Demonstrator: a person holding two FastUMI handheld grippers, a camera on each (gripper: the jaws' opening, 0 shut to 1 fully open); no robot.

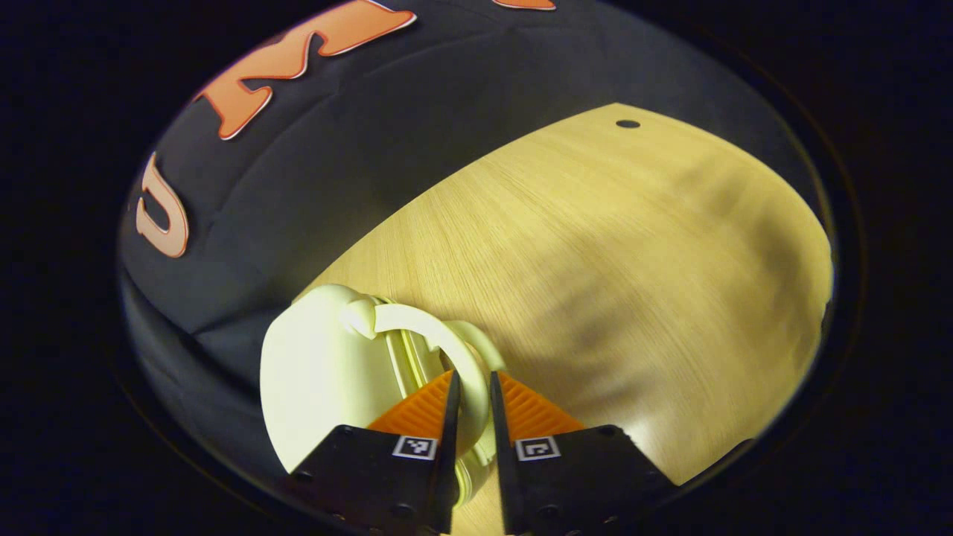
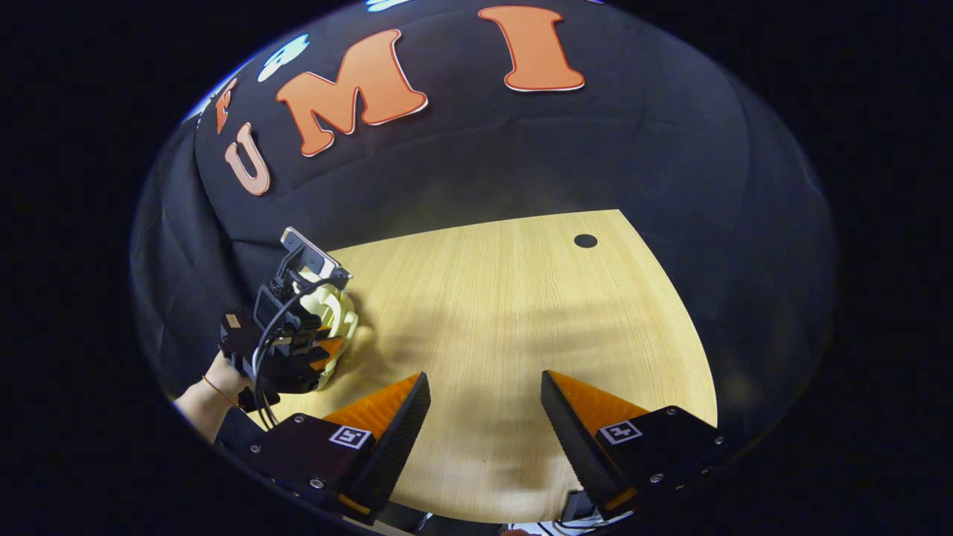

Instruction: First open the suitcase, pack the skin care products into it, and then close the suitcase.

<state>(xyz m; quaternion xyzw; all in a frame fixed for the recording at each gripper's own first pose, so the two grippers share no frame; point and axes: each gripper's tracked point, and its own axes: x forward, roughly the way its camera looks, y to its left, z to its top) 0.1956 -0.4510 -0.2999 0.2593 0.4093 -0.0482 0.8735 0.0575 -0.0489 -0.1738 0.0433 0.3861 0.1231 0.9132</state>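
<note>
The suitcase point(image 1: 327, 372) stands on the table point(image 1: 595, 260) near its wall-side edge.

Suitcase point(image 1: 327, 372): lower part hidden behind left tongs point(image 1: 472, 387) at 6 o'clock. In right gripper view, suitcase point(image 2: 336, 313) largely hidden behind the distant tongs.
</note>
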